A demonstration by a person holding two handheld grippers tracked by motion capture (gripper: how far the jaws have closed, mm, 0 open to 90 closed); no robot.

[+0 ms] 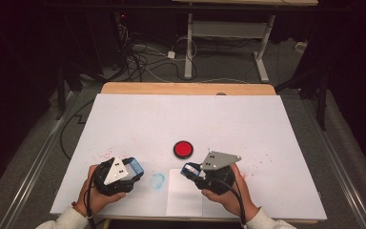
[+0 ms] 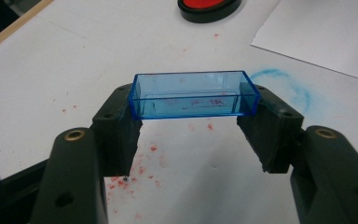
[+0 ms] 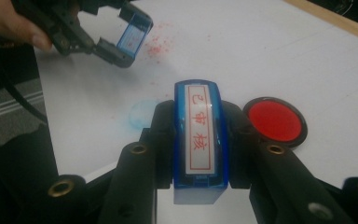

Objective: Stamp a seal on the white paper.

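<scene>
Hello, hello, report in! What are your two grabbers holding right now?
Left gripper shut on blue cap. Right gripper shut on blue stamp, above the paper sheet. Red ink pad open nearby; nothing in the way.

A clear blue stamp cap (image 2: 194, 94) sits level, clamped by its ends. The blue stamp (image 3: 199, 140), its red-lettered face up, is gripped by its sides above the table.
</scene>
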